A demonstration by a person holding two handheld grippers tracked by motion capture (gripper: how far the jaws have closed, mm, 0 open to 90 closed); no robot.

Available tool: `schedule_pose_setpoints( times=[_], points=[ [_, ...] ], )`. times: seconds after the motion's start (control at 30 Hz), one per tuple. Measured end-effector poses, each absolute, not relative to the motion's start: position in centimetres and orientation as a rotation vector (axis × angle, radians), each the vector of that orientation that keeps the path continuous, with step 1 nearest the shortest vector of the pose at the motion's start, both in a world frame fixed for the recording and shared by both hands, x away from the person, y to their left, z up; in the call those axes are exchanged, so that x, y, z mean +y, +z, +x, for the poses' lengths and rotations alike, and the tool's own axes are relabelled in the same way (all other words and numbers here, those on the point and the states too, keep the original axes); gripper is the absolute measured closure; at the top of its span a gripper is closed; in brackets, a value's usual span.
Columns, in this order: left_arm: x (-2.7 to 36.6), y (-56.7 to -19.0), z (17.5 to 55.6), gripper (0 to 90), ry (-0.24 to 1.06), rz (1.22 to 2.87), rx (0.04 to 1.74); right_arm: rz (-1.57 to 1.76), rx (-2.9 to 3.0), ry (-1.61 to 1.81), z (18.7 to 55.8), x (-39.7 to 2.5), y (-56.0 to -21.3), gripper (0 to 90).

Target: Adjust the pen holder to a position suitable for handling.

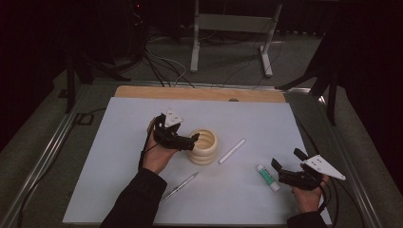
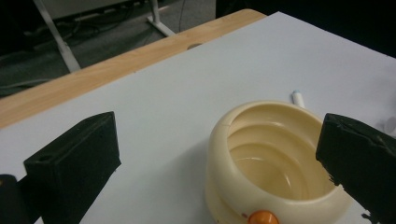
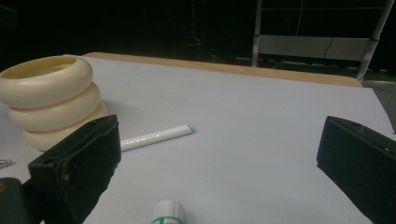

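Dark-sleeved forearms are coming in from the bottom of the high view, each hand holding a black two-jaw gripper. Right gripper [image 1: 279, 170] is hovering low at the table's right side, jaws spread wide with nothing between them, a white glue stick with green label [image 1: 268, 177] lying just beside its tips. Slim silver pen [image 1: 180, 185] is lying near the left forearm. Left gripper [image 1: 194, 140] is sitting at the rim of the cream ribbed ring-stacked plastic pot [image 1: 205, 147], jaws apart, one over the pot's opening, not clamping. Thin white marker [image 1: 232, 151] is lying just right of the pot. White table sheet [image 1: 123, 156] is giving way to a wooden edge strip [image 1: 199, 93] at the far side.
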State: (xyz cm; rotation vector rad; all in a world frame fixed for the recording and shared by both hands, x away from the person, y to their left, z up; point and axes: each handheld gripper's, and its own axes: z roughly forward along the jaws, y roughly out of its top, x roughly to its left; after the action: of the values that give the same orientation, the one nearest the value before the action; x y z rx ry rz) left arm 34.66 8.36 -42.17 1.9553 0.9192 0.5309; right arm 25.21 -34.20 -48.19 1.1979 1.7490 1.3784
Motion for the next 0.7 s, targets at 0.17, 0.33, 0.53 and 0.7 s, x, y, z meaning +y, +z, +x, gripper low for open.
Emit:
schedule_pose_setpoints(
  times=[0.17,0.33,0.53,0.7],
  points=[
    [8.7,-42.0,33.9,0.1,0.538,1.941,0.902,1.189,1.745,1.381,25.2,-34.2,-48.2,0.2],
    [9.1,-42.0,33.2,0.1,0.543,1.92,0.873,1.178,1.737,1.39,25.2,-34.2,-48.2,0.2],
    [9.4,-42.3,32.3,0.1,0.554,1.895,0.845,1.175,1.735,1.391,25.2,-34.2,-48.3,0.2],
    [9.7,-42.7,31.8,0.1,0.548,1.893,0.847,1.17,1.73,1.393,25.2,-34.3,-48.3,0.1]
  ],
)
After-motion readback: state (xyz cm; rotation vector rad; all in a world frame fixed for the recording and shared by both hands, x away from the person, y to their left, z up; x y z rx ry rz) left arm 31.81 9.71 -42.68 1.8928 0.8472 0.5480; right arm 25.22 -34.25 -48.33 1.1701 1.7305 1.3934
